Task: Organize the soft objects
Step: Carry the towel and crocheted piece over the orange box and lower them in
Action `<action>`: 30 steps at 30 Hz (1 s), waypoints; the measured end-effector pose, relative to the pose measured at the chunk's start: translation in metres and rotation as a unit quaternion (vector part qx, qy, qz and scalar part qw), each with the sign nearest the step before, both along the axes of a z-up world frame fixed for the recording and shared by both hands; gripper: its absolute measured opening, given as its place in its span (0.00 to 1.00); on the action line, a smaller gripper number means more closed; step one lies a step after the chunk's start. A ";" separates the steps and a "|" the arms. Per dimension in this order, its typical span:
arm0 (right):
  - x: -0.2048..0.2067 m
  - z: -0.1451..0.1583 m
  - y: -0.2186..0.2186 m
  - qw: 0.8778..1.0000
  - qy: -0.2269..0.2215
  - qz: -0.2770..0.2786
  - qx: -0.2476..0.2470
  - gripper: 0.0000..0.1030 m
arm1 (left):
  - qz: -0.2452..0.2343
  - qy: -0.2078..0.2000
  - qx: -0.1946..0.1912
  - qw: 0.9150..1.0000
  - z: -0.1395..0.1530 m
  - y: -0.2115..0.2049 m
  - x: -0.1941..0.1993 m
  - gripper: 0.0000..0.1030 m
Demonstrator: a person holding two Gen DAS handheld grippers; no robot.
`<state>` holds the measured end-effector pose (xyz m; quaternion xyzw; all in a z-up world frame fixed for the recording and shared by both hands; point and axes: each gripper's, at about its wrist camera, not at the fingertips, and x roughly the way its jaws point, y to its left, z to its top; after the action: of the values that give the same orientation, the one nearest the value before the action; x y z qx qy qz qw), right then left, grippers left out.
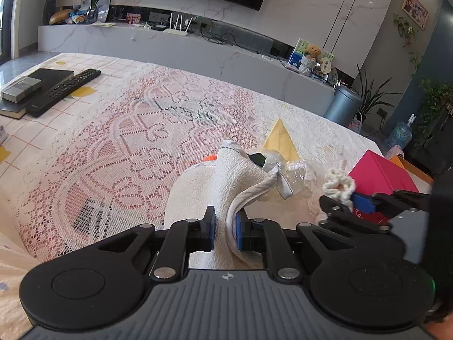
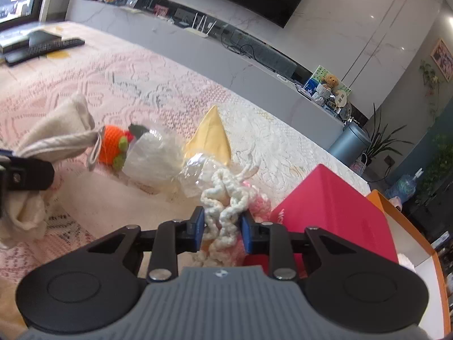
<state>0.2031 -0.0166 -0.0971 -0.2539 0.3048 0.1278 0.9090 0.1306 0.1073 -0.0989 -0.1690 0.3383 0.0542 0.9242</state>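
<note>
Lace-covered table (image 1: 119, 130) lies open leftward. Left tool (image 1: 225, 228) pinches the cream pouch's rim (image 1: 240, 198); right tool (image 2: 221, 231) apparently grips crocheted cord (image 2: 223, 198) — beside the pink box (image 2: 334, 206).

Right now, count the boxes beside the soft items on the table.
2: a pink box at the table's right edge, next to the cream yarn toy, and an orange-rimmed box right behind it. Others may be hidden beyond the frame.

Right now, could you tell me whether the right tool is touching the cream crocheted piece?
Touching. In the right wrist view, the right tool has the cream crocheted piece between its blue pads, and both press against the yarn with no gap visible.
</note>
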 end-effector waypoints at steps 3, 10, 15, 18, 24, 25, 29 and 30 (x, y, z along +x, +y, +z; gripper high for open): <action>-0.010 0.017 -0.008 1.000 -0.002 0.012 0.027 0.25 | 0.002 -0.015 0.006 1.000 0.006 -0.002 -0.006 0.15; -0.041 0.052 -0.031 0.996 0.000 0.040 0.085 0.25 | 0.006 -0.044 0.021 0.999 0.028 -0.008 -0.025 0.15; -0.057 0.074 -0.051 0.989 0.030 0.059 0.131 0.25 | -0.002 -0.068 0.027 0.997 0.051 -0.017 -0.040 0.14; -0.065 0.084 -0.068 0.985 0.047 0.059 0.158 0.25 | -0.021 -0.078 0.025 0.996 0.064 -0.028 -0.049 0.14; -0.080 0.103 -0.108 0.981 0.049 0.044 0.183 0.25 | -0.074 -0.089 -0.003 0.993 0.083 -0.052 -0.057 0.14; -0.083 0.105 -0.114 0.981 0.046 0.040 0.185 0.25 | -0.084 -0.092 -0.007 0.992 0.086 -0.057 -0.057 0.14; -0.091 0.117 -0.144 0.983 0.030 0.020 0.182 0.25 | -0.124 -0.105 -0.013 0.987 0.097 -0.082 -0.055 0.14; -0.093 0.120 -0.151 0.983 0.027 0.014 0.181 0.25 | -0.134 -0.109 -0.013 0.985 0.100 -0.088 -0.053 0.15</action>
<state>0.1099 -0.1679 0.0230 -0.0860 0.2971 0.1999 0.9297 0.0771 0.0189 0.0007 -0.1385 0.2563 -0.0934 0.9520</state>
